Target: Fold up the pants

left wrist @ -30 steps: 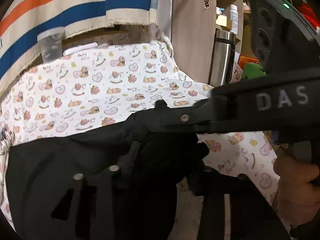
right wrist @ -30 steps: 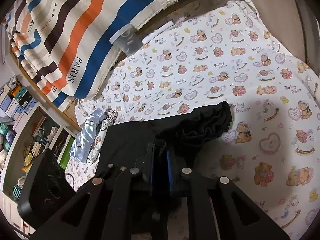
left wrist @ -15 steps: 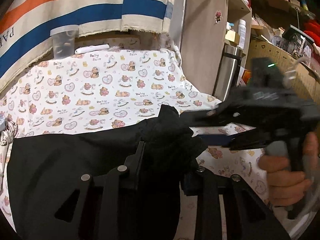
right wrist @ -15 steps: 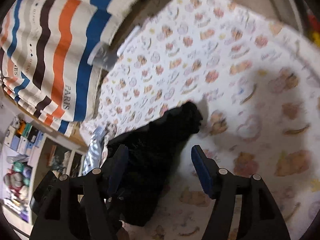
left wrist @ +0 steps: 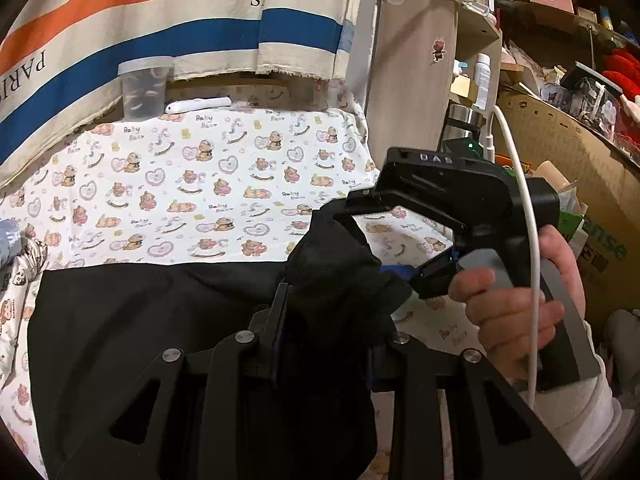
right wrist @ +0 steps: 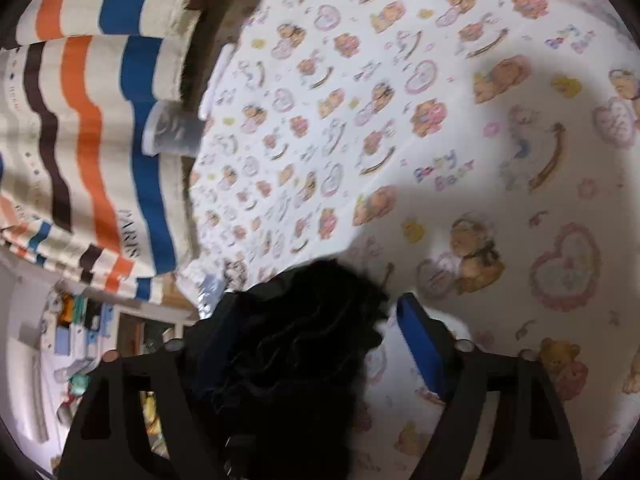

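Observation:
Black pants lie spread on a bed sheet printed with bears and hearts. My left gripper is shut on a bunched-up edge of the pants at the lower middle of the left wrist view. My right gripper, held by a hand, sits just right of that bunch. Its jaws are opening, and in the right wrist view the right gripper straddles the black bunch. The cloth hides one finger, while the blue pad on the other stands apart from it.
A striped cloth hangs along the far side of the bed, with a clear plastic cup and a white stick-shaped object below it. A wooden panel, a steel flask and a cardboard box crowd the right. Patterned clothes lie left.
My right gripper has let go of the pants, its jaws spreading wide as it rolled and sank toward the sheet. My left gripper keeps its hold and has drifted a little.

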Available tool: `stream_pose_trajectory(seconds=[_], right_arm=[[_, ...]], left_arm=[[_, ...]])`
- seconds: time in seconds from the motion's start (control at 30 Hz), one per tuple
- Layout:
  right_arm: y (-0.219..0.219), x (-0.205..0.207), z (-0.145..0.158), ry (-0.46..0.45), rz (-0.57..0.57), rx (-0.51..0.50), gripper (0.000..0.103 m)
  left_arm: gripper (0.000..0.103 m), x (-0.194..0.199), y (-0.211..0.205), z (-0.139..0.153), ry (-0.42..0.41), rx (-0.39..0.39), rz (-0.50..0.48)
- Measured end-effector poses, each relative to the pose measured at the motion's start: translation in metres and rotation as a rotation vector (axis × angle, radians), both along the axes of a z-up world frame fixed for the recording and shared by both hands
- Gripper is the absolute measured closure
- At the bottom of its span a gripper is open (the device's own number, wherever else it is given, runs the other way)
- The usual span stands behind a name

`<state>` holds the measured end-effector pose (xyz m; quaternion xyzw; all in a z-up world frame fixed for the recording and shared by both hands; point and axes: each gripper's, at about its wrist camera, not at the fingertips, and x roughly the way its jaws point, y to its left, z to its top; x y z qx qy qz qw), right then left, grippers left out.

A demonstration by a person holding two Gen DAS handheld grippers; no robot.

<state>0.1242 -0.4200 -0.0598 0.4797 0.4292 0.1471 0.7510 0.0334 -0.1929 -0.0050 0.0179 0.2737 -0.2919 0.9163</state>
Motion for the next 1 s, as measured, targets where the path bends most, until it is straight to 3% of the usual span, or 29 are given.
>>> stream_pose_trajectory(seconds=[0.07, 0.1, 0.13, 0.2, 0.27, 0.5, 0.73, 0.87, 1.0], right_arm=[[0.003, 0.002, 0.003, -0.003, -0.004, -0.004, 0.021], [0.006, 0.003, 0.004, 0.004, -0.004, -0.021, 0.027], [0.011, 0.004, 0.006, 0.009, 0.0, -0.045, 0.036], [0.02, 0.006, 0.01, 0.003, 0.031, -0.072, 0.074], [0.034, 0.007, 0.017, -0.017, 0.066, -0.109, 0.086], [0.083, 0.009, 0.062, -0.125, 0.115, -0.243, 0.088], [0.153, 0.028, 0.091, -0.166, 0.232, -0.336, 0.088], [0.205, 0.04, 0.094, -0.178, 0.322, -0.379, 0.088], [0.253, 0.051, 0.084, -0.166, 0.401, -0.42, 0.088]], left_arm=[[0.075, -0.002, 0.006, -0.001, 0.001, -0.006, 0.004], [0.075, -0.002, 0.008, -0.001, 0.001, -0.008, 0.007], [0.075, -0.003, 0.011, -0.001, 0.0, -0.01, 0.011], [0.075, -0.004, 0.019, 0.0, -0.004, -0.018, 0.024], [0.075, -0.006, 0.027, 0.002, -0.012, -0.025, 0.038], [0.076, -0.012, 0.065, 0.008, -0.021, -0.073, 0.091], [0.077, -0.024, 0.113, 0.016, -0.032, -0.113, 0.161], [0.08, -0.031, 0.139, 0.015, -0.039, -0.116, 0.203], [0.08, -0.031, 0.161, 0.007, -0.01, -0.069, 0.246]])
